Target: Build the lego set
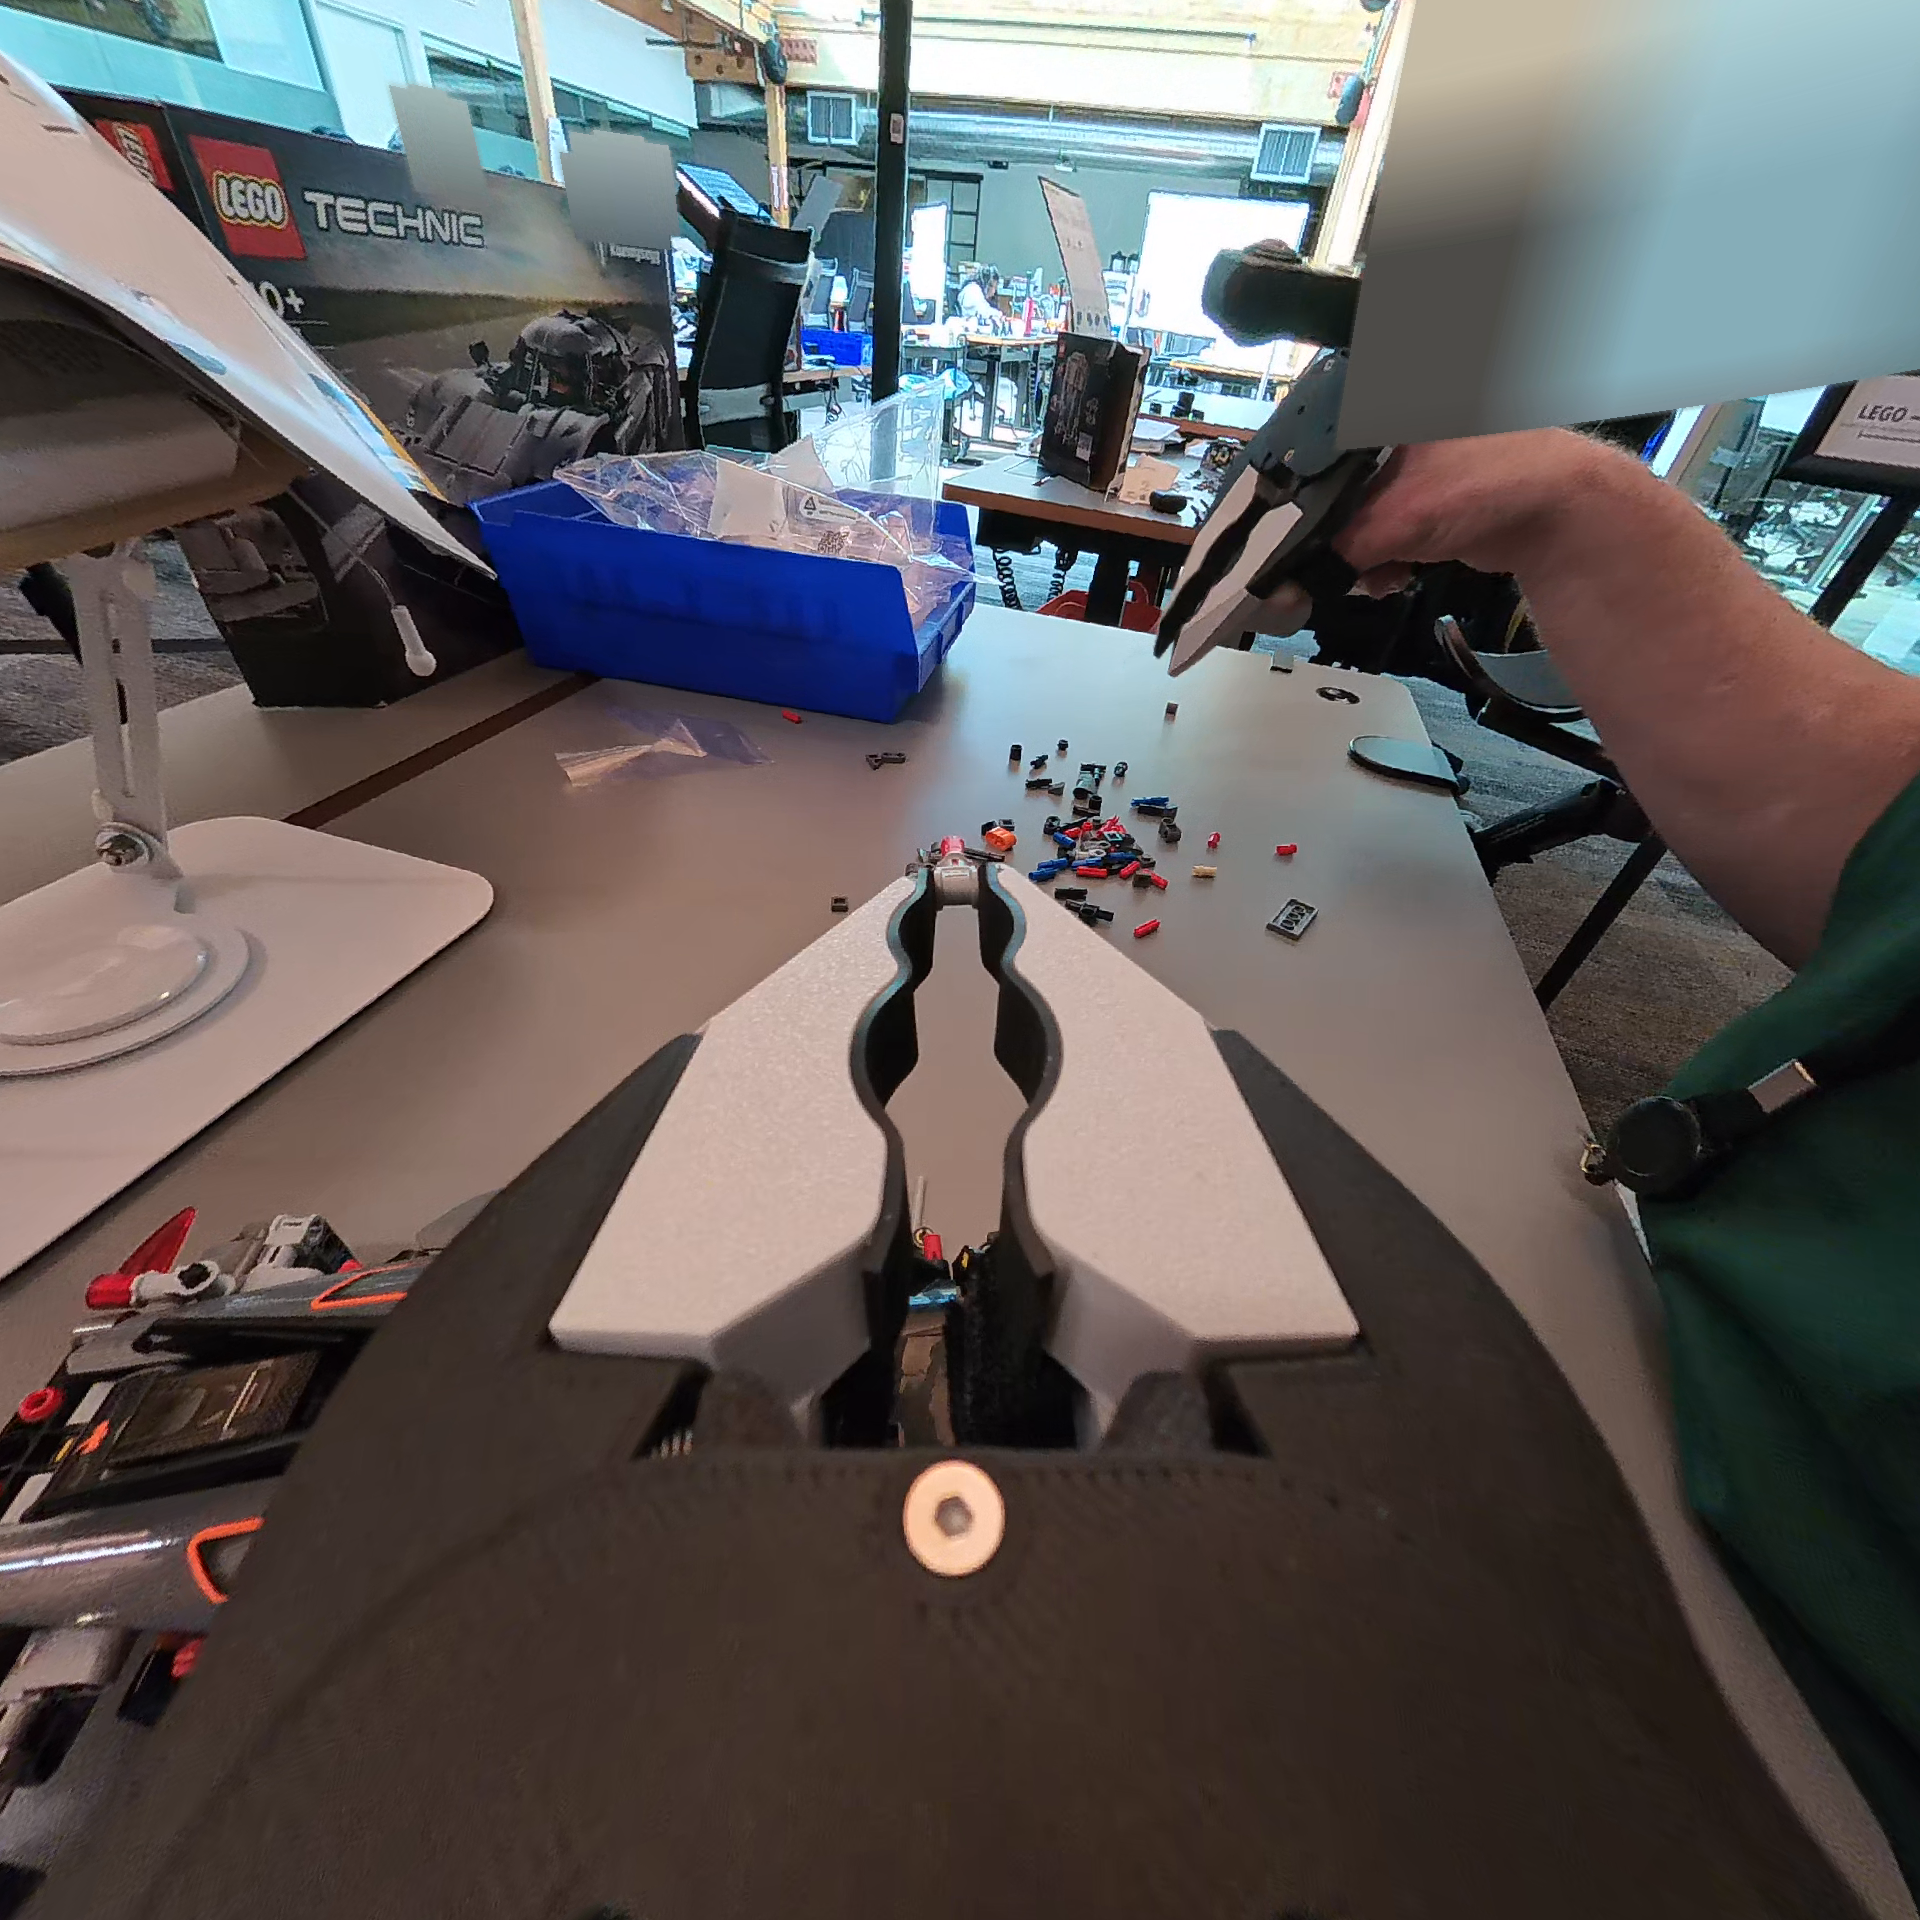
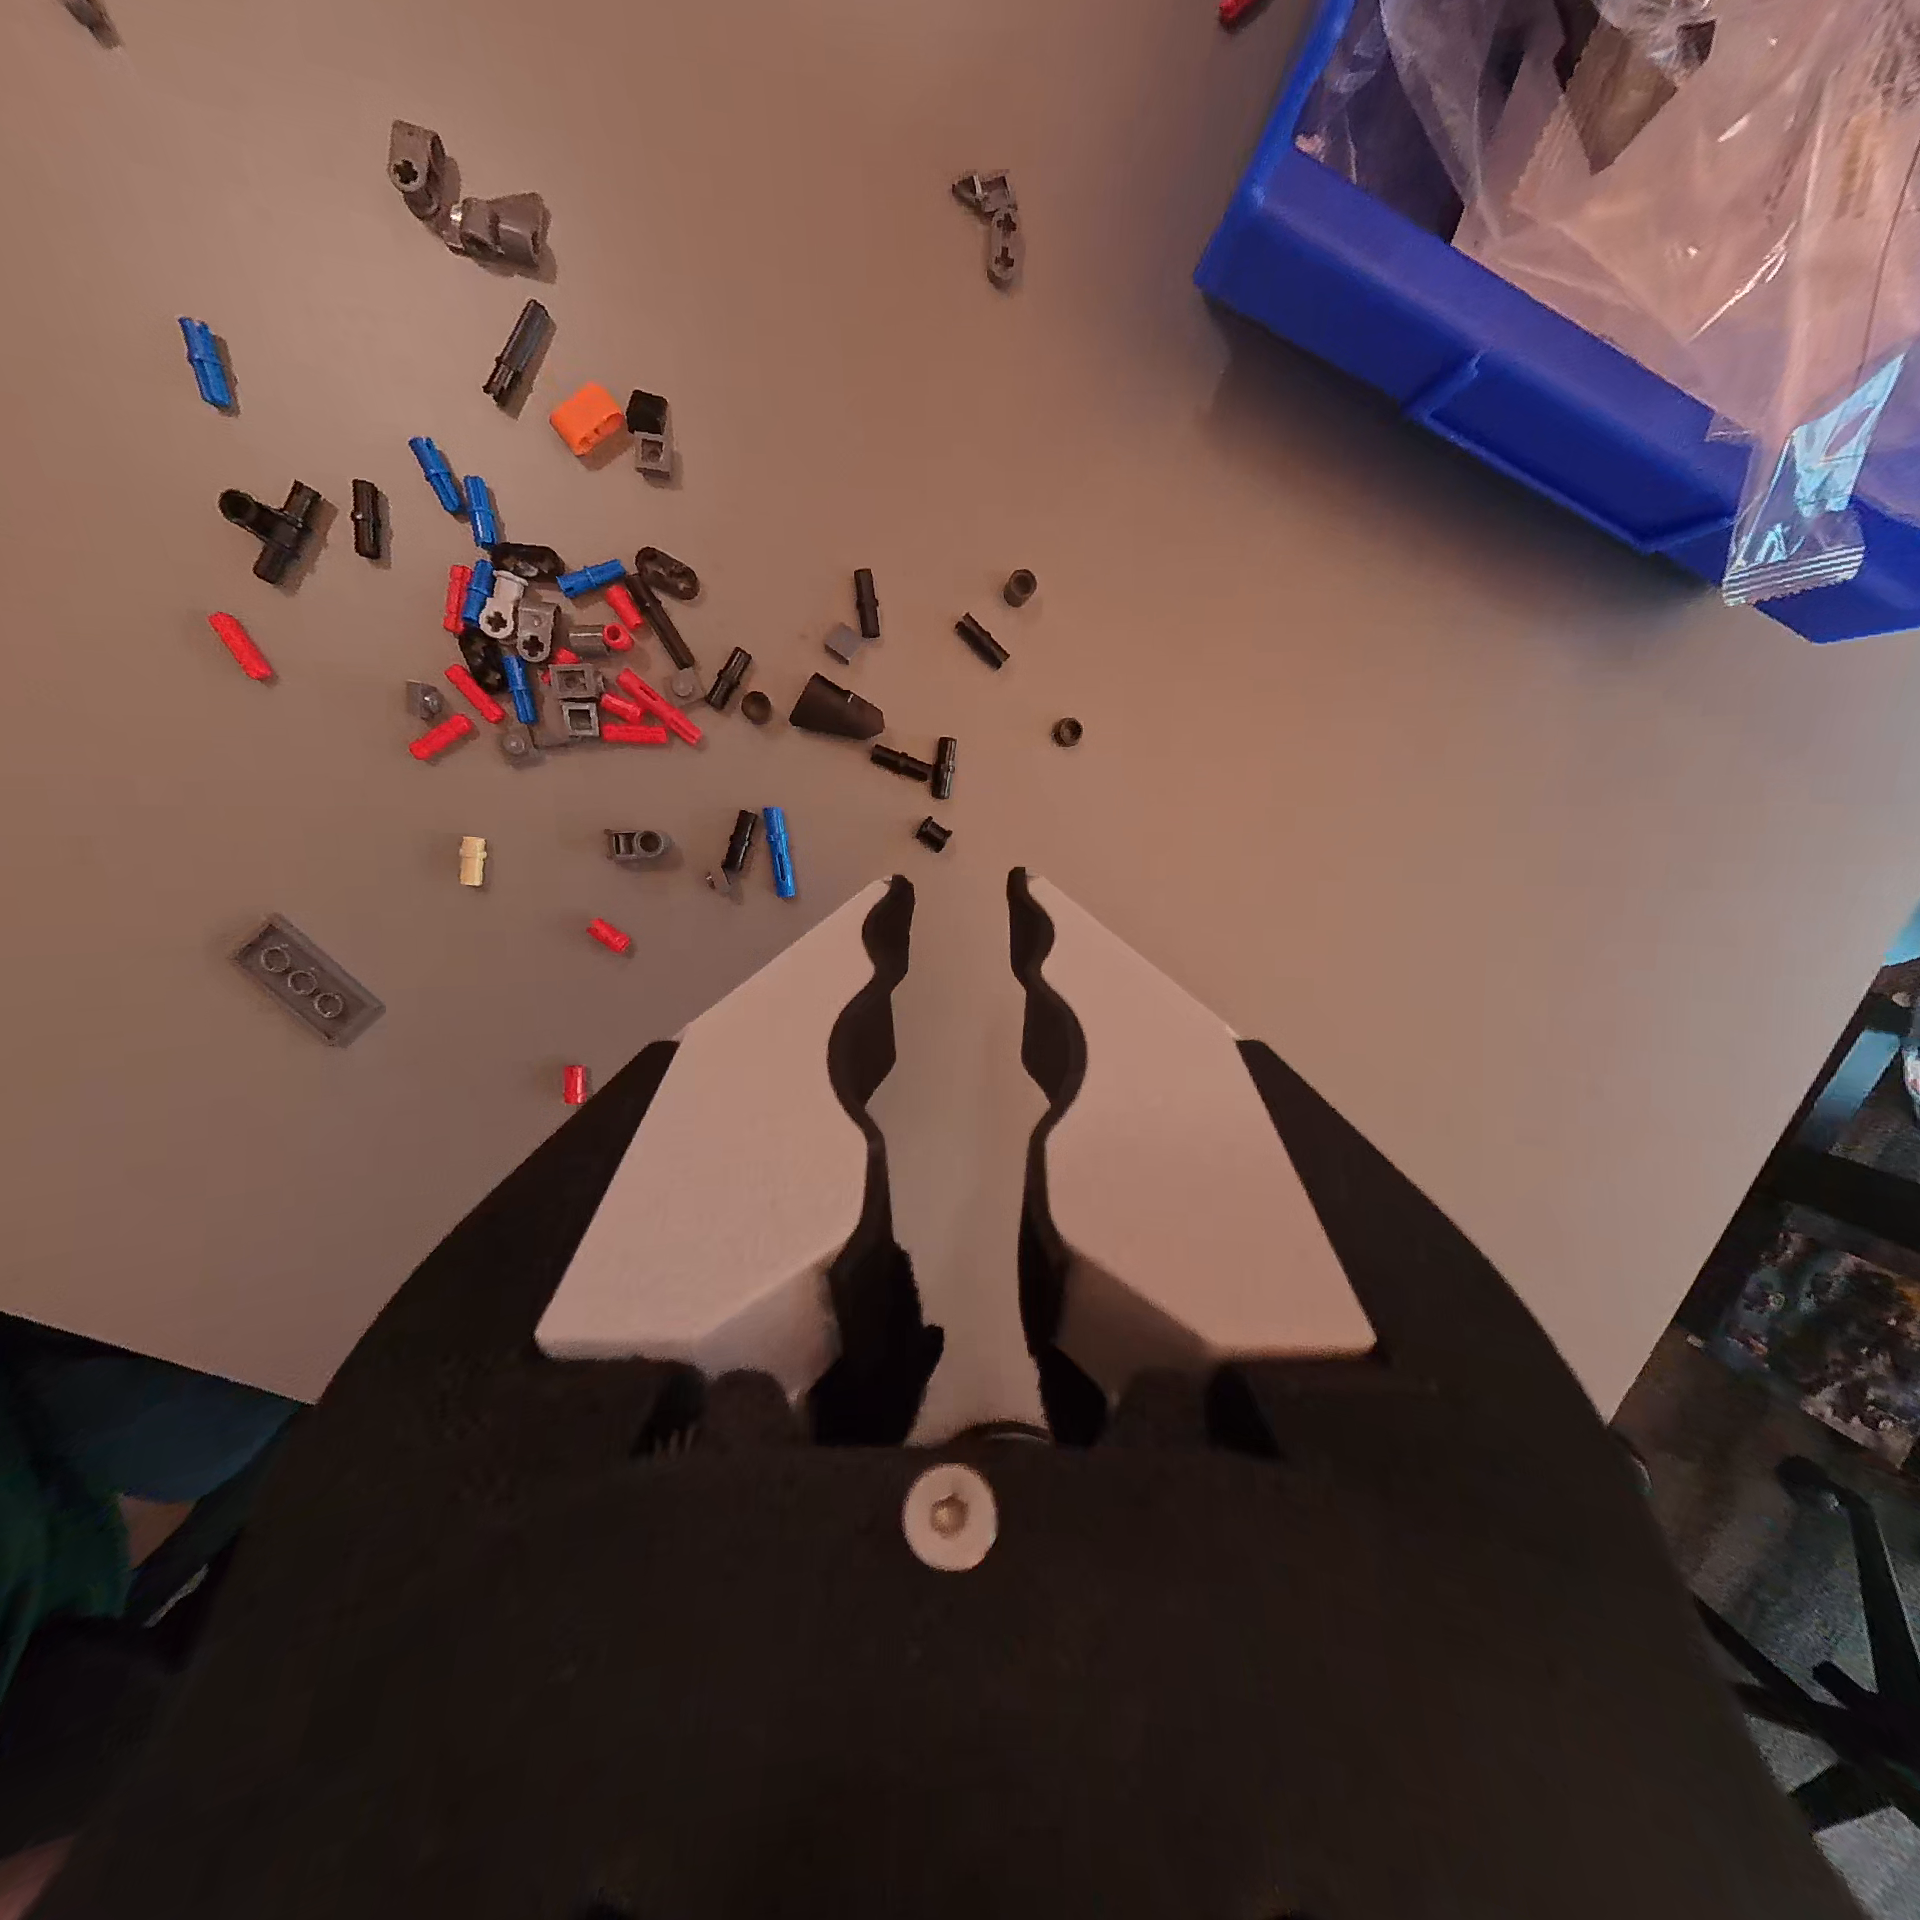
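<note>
Left tongs (image 1: 954, 883) grip a small grey-red lego piece (image 1: 952, 871) at their tips; right tongs (image 2: 958, 883) hang slightly open and empty above the scattered lego pieces (image 2: 561, 644) on the desk (image 2: 1299, 831).

Printed lettering and a red logo badge stood on the dark set box (image 1: 447, 312). A white sign (image 1: 1876, 428) carried lettering.

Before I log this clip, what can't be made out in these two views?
- Left wrist view: the model at lower left is mostly hidden by the left hand-held gripper and cut off by the edge.
- Left wrist view: the small grey piece in its tips is too small to identify.
- Right wrist view: the bin contents are blurred behind plastic bags.
- Left wrist view: a blur patch covers the upper right.
</note>
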Available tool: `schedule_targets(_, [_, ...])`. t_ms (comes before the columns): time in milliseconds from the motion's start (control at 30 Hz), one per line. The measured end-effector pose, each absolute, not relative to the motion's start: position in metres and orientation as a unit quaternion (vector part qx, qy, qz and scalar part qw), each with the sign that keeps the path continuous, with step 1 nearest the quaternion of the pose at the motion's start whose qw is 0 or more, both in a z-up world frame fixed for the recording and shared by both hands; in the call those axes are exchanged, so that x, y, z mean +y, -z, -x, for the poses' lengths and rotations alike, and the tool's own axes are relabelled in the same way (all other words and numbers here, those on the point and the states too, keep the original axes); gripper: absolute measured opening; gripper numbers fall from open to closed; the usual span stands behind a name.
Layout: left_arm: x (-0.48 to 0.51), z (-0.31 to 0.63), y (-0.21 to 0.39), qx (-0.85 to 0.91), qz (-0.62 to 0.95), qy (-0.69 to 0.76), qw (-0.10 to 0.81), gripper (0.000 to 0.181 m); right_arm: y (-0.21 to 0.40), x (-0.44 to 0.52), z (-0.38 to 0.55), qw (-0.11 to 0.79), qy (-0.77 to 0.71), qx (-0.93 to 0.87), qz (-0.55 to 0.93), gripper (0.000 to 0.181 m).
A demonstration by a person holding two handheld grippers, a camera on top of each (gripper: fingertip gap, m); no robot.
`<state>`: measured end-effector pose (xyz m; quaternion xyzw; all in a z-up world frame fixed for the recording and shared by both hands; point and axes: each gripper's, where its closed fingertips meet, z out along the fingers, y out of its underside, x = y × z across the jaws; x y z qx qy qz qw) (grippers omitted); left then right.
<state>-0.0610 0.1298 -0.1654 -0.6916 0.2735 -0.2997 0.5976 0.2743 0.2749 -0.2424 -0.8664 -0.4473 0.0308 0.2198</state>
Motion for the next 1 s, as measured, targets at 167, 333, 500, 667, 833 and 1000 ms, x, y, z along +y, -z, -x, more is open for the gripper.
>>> schedule_targets(167, [0.13,0.061,0.166,0.274,0.692,0.3,0.597,0.005,0.248,0.27,-0.272,0.208,-0.039,-0.454,0.866,0.017])
schedule_targets(333, [0.131,0.061,0.167,0.274,0.693,0.301,0.596,0.005,0.257,0.261,-0.257,0.189,-0.061,-0.479,0.855,0.015])
schedule_targets(500, [0.131,0.062,0.168,0.272,0.694,0.301,0.594,0.005,0.27,0.253,-0.245,0.166,-0.077,-0.5,0.847,0.012])
schedule_targets(667, [0.131,0.062,0.168,0.272,0.694,0.302,0.594,0.005,0.275,0.253,-0.239,0.156,-0.085,-0.507,0.844,0.011])
schedule_targets(833, [0.132,0.062,0.169,0.271,0.696,0.303,0.592,0.005,0.279,0.249,-0.226,0.15,-0.101,-0.522,0.834,0.01])
schedule_targets(1000, [0.133,0.061,0.171,0.271,0.697,0.304,0.591,0.005,0.287,0.242,-0.195,0.155,-0.142,-0.546,0.811,0.008])
